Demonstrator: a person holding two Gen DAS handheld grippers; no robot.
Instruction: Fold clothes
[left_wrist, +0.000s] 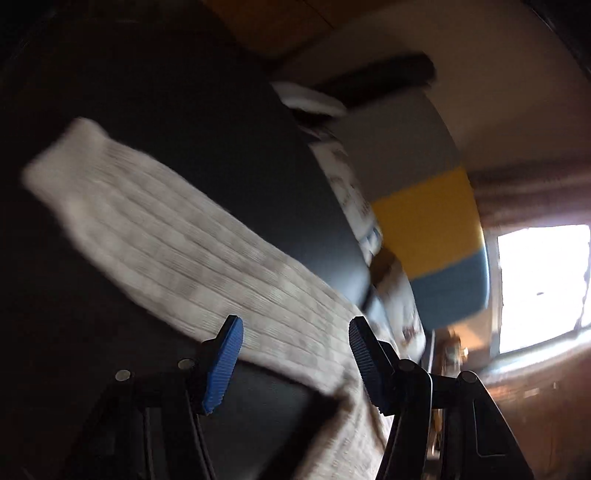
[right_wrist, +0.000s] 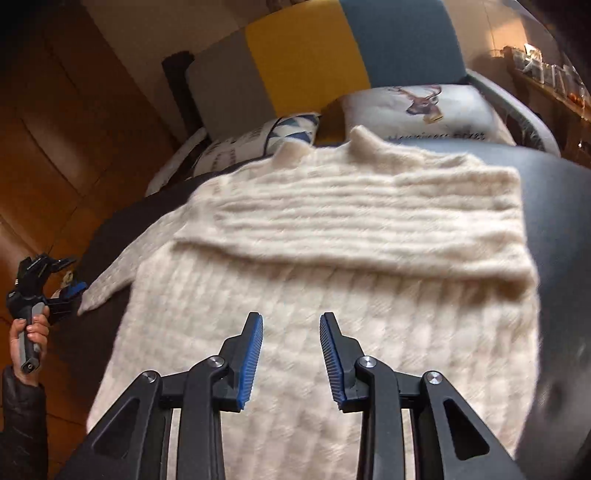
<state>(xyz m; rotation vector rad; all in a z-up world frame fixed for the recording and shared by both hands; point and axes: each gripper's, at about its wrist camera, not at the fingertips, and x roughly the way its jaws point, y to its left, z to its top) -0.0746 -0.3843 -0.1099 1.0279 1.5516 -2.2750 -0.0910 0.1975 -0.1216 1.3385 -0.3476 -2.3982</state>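
Right wrist view looks down on a cream ribbed knit sweater (right_wrist: 314, 266) spread flat over a dark smooth-topped surface (right_wrist: 576, 229), collar end pointing away toward the cushions. One sleeve is folded across the chest as a thick horizontal band, and the other sleeve (right_wrist: 110, 280) trails off to the left side, its cuff lying just beside the left gripper (right_wrist: 70, 291). The right gripper (right_wrist: 291, 362) hangs over the lower body of the sweater with its blue ribbed pads (right_wrist: 251, 365) spread apart and nothing between them. At the left edge a hand (right_wrist: 31, 332) in a dark puffy sleeve holds the left gripper's handle. Behind the sweater sit a white cushion with a deer print (right_wrist: 424, 110) and a blue-and-white triangle-patterned cushion (right_wrist: 280, 133), leaning on a grey, yellow and blue panelled backrest (right_wrist: 306, 55). Left wrist view is pretty motion-blurred: the stretched-out sleeve (left_wrist: 166, 236) runs diagonally across the dark surface (left_wrist: 184, 110), and the left gripper (left_wrist: 295, 358) is released too, its blue pads wide apart above the sleeve fabric, gripping nothing.
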